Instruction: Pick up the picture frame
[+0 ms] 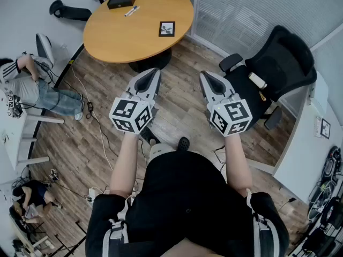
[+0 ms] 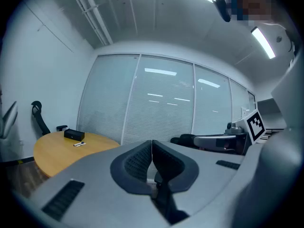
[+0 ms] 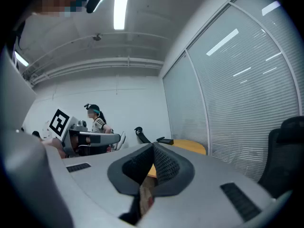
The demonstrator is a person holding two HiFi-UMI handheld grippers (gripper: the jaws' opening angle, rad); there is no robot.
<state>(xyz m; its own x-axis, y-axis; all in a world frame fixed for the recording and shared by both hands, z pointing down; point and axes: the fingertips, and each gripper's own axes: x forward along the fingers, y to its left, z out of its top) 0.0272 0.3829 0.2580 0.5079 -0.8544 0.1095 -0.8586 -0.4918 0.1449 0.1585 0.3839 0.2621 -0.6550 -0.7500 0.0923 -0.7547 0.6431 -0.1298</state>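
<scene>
Picture frame (image 1: 166,29): lies flat on the round worktop (image 1: 107,33), by its near edge, well ahead of both grippers. Left gripper (image 1: 152,72) and right gripper (image 1: 206,75): fingers clenched, empty; the left seems slightly nearer.

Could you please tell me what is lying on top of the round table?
On the table lie a picture frame, a black box and a marker, all apart. What the box holds cannot be seen.
</scene>
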